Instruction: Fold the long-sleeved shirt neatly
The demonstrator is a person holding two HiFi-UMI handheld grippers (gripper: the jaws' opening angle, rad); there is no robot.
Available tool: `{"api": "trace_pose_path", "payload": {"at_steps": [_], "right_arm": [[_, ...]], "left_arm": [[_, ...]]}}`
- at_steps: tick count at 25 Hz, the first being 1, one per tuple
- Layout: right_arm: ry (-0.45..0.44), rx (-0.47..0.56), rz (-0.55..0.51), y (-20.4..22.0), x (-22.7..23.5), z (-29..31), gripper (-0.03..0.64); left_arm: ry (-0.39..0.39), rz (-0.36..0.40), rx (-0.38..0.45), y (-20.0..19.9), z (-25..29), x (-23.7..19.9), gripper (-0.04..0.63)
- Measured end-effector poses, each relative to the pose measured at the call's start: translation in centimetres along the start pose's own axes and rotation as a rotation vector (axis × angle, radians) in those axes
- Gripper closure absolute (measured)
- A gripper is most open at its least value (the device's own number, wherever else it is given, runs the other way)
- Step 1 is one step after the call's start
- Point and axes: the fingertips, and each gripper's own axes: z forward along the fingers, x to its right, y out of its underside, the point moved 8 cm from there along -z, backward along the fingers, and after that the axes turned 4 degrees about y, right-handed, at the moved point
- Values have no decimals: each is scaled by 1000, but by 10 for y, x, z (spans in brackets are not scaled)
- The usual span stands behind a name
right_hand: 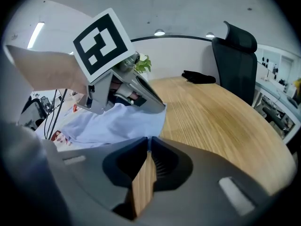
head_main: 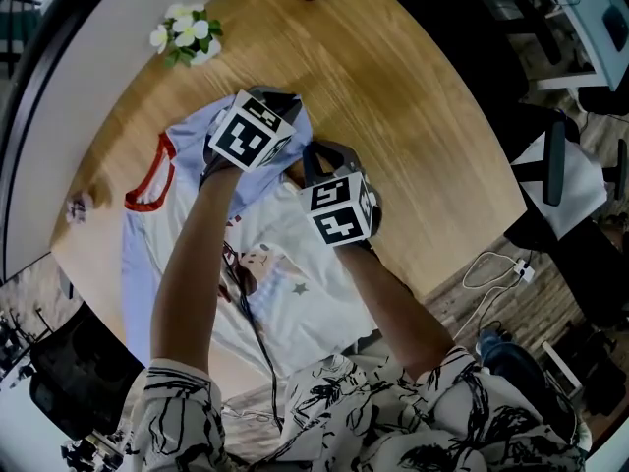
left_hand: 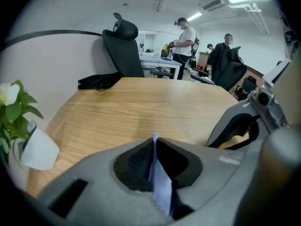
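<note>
The fingers of our left gripper [left_hand: 154, 139] pinch a pale blue fold of the long-sleeved shirt [left_hand: 162, 185]. Our right gripper [right_hand: 148, 144] has its tips pressed together on the shirt's edge. The shirt lies spread, print up, on the wooden table [head_main: 393, 96], near white flowers [head_main: 187, 35].
</note>
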Motion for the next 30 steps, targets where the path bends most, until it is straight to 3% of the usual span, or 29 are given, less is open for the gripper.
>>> {"api": "trace_pose_path", "payload": {"at_steps": [4, 10, 15, 20, 25, 30], "right_arm": [[-12, 20, 25, -4, 8, -3, 580], [28, 210, 39, -68, 50, -53, 581], [-33, 361, -26, -130, 54, -105, 581], [-180, 459, -77, -168, 6, -152, 581], [-337, 531, -128, -181, -74, -197, 581], [-426, 562, -183, -180, -155, -222, 581]], "left_arm": [[-9, 17, 42, -7, -10, 1, 568], [-71, 27, 300, -78, -75, -1, 568], [-152, 11, 456, -113, -149, 3, 568], [-229, 21, 535, -98, -233, 21, 568], [-280, 21, 615, -51, -318, 47, 568], [-349, 46, 617, 1, -388, 73, 568]]}}
